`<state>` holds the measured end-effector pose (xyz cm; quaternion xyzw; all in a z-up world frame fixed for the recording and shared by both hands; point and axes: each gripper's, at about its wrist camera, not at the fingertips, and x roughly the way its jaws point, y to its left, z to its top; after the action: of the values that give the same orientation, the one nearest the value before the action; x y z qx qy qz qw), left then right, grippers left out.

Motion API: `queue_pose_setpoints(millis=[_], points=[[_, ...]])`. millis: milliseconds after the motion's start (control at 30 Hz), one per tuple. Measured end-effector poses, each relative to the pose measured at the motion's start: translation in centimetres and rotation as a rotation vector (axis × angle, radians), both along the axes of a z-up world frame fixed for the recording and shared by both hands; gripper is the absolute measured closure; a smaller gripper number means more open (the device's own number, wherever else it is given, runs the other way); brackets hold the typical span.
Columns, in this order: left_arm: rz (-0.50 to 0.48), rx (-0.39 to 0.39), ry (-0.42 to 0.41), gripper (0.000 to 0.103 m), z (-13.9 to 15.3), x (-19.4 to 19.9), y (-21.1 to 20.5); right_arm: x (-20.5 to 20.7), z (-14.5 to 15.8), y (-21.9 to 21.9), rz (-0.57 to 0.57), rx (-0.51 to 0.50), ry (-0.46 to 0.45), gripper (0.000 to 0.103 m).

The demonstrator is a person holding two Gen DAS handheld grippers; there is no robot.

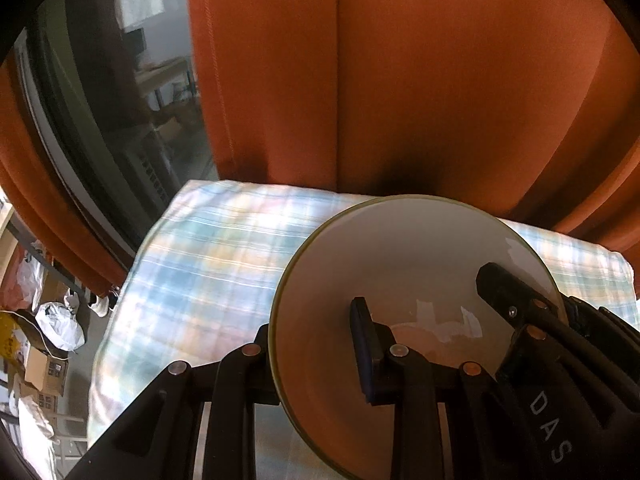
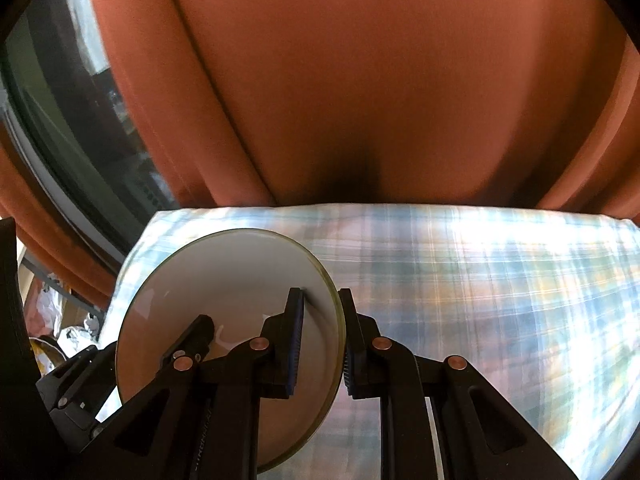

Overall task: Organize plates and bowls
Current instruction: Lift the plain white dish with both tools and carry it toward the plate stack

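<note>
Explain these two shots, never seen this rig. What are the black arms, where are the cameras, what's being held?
No robot here: a person carries a two-finger gripper in each hand, and each gripper has a fisheye camera looking along its fingers.

Left wrist view: the left gripper is shut on the rim of a white bowl. The black finger reaching in from the right belongs to the right gripper.

Right wrist view: the right gripper pinches the opposite rim of the same bowl, so both hold it together.

Below is a plaid cloth; behind it hangs an orange curtain.
</note>
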<state>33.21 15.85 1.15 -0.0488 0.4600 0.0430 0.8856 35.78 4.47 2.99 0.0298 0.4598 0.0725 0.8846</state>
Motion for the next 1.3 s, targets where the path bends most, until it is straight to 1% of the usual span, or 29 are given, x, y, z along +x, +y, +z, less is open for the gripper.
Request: queue_pose_setpoints(millis=[167, 300, 533, 667, 900, 1000, 1133, 1300], points=[[-0.007, -0.005, -0.028, 0.078, 1.8, -3.0, 0.8, -2.7, 2.1, 1.0, -0.007, 0.001, -0.021, 0.083], [-0.032, -0.01, -0.053, 0.078, 3.0, -6.2, 1.2, -6.0, 3.8, 1.6, -0.025, -0.006, -0.045, 0.083], [-0.094, -0.022, -0.067, 0.078, 3.5, -10.4, 0.5, -11.5, 4.9, 1.2, -0.079, -0.018, -0.061, 0.083], [-0.117, -0.028, -0.062, 0.077, 3.4, -11.7, -0.1, -14.1, 5.2, 0.4, -0.106, -0.025, -0.055, 0.083], [-0.137, -0.009, -0.077, 0.077, 3.4, -14.5, -2.8, -17.6, 5.3, -2.2, -0.123, -0.016, -0.062, 0.083], [-0.129, -0.018, -0.077, 0.077, 3.4, -15.4, -4.3, -18.6, 5.4, -3.6, -0.118, -0.022, -0.077, 0.083], [-0.125, -0.02, -0.067, 0.077, 3.5, -16.4, -6.2, -19.6, 5.5, -5.7, -0.098, -0.032, -0.067, 0.083], [-0.105, -0.011, -0.062, 0.077, 3.2, -17.1, -8.9, -20.6, 5.3, -8.6, -0.072, -0.022, -0.063, 0.083]])
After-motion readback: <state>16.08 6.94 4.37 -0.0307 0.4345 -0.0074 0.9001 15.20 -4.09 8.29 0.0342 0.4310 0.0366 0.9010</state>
